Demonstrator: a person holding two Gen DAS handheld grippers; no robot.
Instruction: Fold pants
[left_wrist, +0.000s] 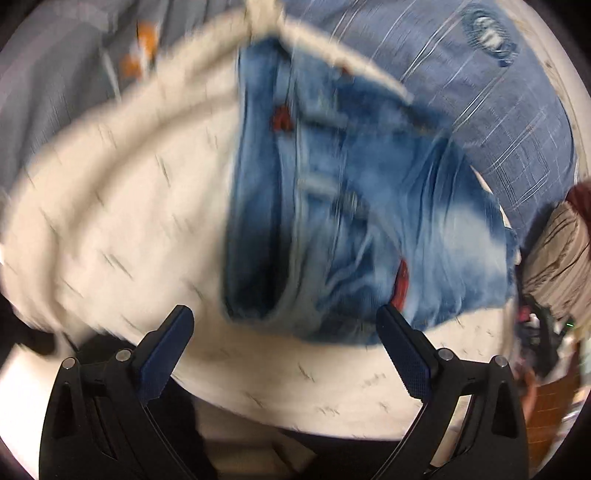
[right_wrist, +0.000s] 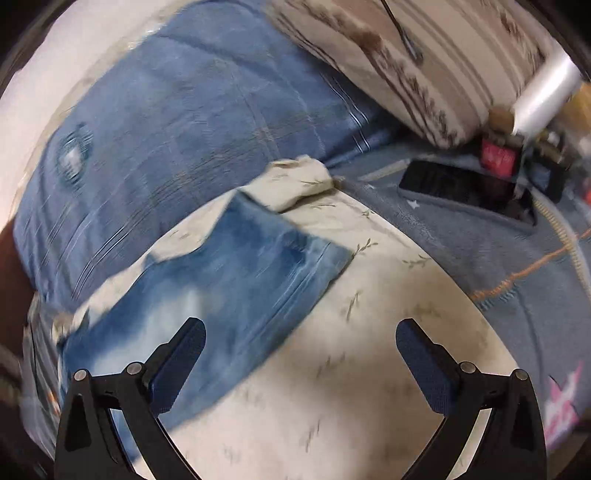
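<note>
Faded blue denim pants (left_wrist: 343, 206) lie bunched and partly folded on a cream cloth with small leaf prints (left_wrist: 122, 229). My left gripper (left_wrist: 284, 332) is open and empty, hovering just short of the near edge of the denim. In the right wrist view the pants (right_wrist: 221, 295) stretch from the lower left toward the middle over the same cream cloth (right_wrist: 369, 350). My right gripper (right_wrist: 301, 347) is open and empty, its left finger over the denim's near edge. Both views are motion-blurred.
A blue plaid pillow (left_wrist: 461, 85) (right_wrist: 184, 118) lies behind the pants. A striped beige pillow (right_wrist: 424, 55) and a black phone (right_wrist: 465, 188) on a grey-blue blanket (right_wrist: 498, 266) sit at the right. A grey cover (left_wrist: 55, 74) lies at the left.
</note>
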